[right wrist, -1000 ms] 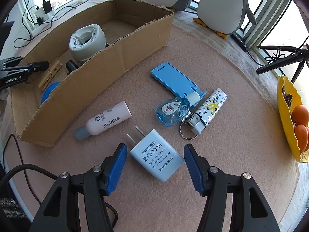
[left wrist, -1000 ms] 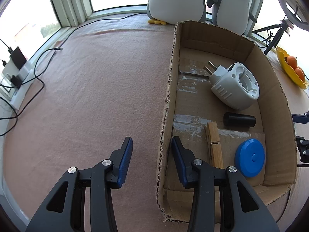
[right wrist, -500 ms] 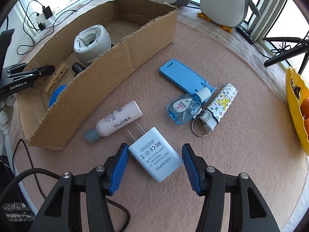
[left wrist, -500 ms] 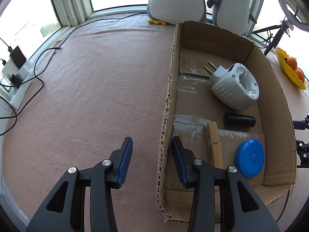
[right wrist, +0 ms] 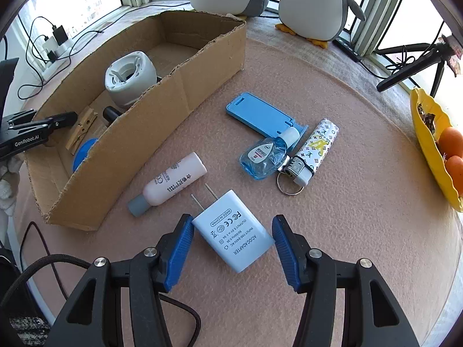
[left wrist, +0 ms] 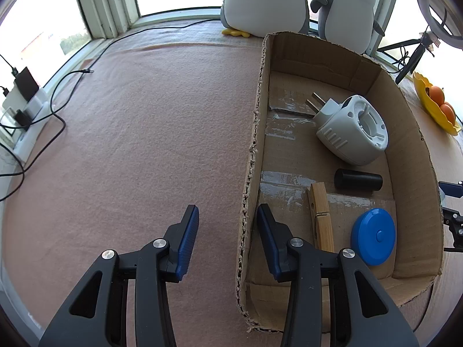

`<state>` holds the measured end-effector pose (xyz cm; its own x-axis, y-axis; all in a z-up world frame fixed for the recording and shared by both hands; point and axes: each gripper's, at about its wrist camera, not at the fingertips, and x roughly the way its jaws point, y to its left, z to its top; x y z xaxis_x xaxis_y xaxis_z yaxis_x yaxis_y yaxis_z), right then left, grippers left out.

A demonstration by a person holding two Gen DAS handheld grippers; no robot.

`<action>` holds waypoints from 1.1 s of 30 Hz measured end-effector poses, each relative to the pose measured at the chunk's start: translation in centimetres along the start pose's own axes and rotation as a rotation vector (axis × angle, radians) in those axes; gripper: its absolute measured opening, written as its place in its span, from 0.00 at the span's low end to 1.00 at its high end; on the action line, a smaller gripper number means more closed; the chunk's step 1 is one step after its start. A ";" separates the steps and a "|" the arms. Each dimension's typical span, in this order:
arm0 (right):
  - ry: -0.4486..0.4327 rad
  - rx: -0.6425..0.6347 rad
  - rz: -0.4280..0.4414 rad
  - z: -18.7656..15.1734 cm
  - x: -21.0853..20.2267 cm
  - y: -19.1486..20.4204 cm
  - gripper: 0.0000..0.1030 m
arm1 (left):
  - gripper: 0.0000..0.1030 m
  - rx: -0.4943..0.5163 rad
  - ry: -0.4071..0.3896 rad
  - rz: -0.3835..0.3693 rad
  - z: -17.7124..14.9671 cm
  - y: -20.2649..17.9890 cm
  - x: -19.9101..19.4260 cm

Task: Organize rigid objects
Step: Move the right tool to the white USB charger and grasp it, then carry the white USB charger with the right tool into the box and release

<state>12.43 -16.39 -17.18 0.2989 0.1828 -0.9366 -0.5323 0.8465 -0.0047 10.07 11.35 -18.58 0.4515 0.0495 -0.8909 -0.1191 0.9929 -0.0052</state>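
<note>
Midway through the sorting, four items are already lying in the cardboard box (right wrist: 185,86) at upper left of the right wrist frame, while four are waiting on the pink surface (right wrist: 361,217). The right claw (right wrist: 231,241) is straddling the white adapter (right wrist: 231,234), not yet clamped; the left claw (left wrist: 227,238) is straddling the box wall, narrowed but not gripping.
</note>
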 end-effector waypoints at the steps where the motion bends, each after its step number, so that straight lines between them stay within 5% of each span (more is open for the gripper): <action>1: -0.002 0.003 -0.004 0.0 -0.2 -0.1 0.50 | 0.40 0.000 0.000 0.000 0.0 0.0 0.0; 16: -0.110 0.039 0.027 5.6 -4.8 0.7 0.50 | 0.40 0.000 0.000 0.000 0.0 -0.1 0.0; 33: -0.122 0.024 0.049 13.8 -2.7 4.4 0.50 | 0.40 -0.003 0.001 -0.014 0.1 0.1 0.1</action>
<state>20.17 -6.23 -9.86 0.3677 0.2826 -0.8860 -0.5302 0.8464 0.0499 10.24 11.46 -18.65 0.4524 0.0350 -0.8911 -0.1155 0.9931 -0.0197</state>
